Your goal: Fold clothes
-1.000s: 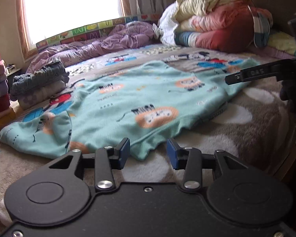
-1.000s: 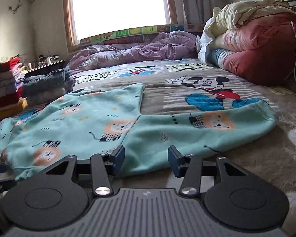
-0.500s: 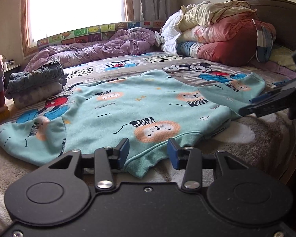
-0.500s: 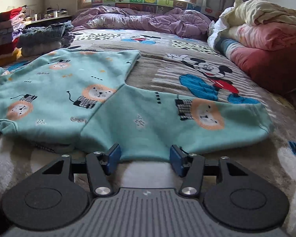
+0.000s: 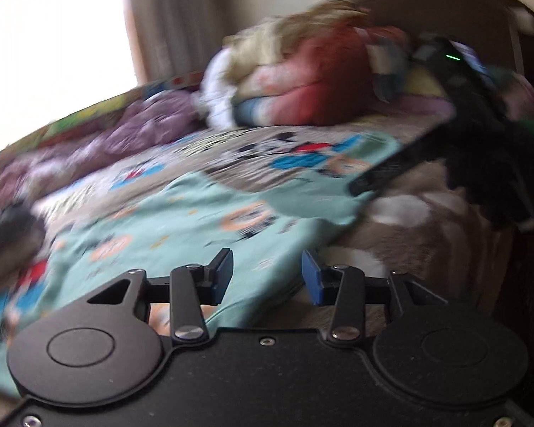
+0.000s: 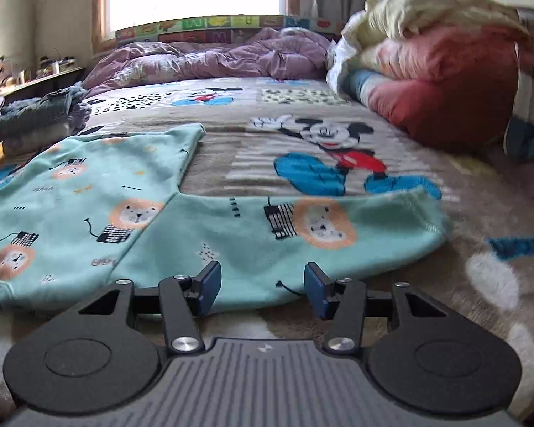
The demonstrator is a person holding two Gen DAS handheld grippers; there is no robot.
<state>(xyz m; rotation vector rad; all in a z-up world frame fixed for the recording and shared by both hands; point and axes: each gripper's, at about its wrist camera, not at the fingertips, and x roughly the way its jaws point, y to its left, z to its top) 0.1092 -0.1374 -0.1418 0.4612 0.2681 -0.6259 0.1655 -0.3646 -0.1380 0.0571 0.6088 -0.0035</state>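
Lion-print top (image 6: pixel 131 213) spread flat on the cartoon blanket (image 6: pixel 302 114)
Right gripper (image 6: pixel 262 286) closing at the sleeve's near edge, gripping nothing — left gripper (image 5: pixel 267 277) part open over the hem, empty

Mint lion-print sweatshirt (image 6: pixel 131 206), brown cartoon-mouse blanket (image 6: pixel 338 149)

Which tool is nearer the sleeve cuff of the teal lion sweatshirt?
Right. The right tool sits at that sleeve's near edge, its jaws closing, with the cuff ahead to its right. The left tool is over the sweatshirt's body hem, farther away.
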